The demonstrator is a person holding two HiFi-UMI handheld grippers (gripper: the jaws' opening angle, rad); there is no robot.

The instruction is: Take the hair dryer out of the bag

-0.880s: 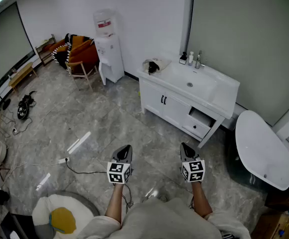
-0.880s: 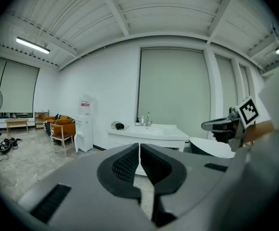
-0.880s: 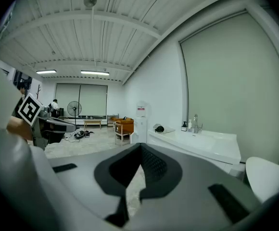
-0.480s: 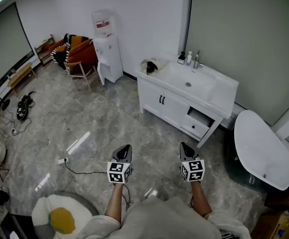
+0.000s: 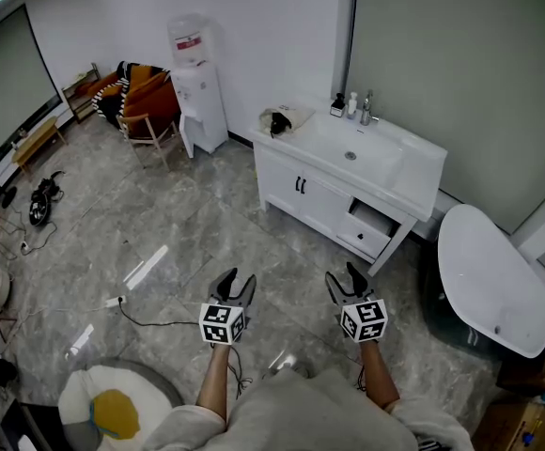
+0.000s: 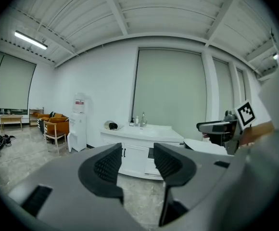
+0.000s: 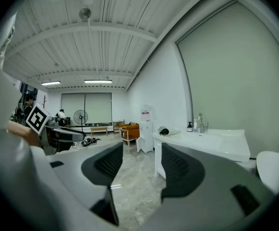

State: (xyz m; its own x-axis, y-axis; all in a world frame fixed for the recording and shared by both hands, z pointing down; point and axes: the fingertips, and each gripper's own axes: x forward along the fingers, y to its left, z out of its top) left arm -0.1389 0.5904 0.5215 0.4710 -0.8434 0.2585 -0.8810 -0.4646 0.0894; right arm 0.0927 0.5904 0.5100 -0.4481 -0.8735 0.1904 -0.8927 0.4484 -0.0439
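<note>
Head view showed the left gripper and right gripper both with jaws apart and empty, well short of the bag on the vanity's left end (the hair dryer presumably inside). Bare floor lay between, but a careless approach could clip the half-open drawer or snag the floor cable.
</note>
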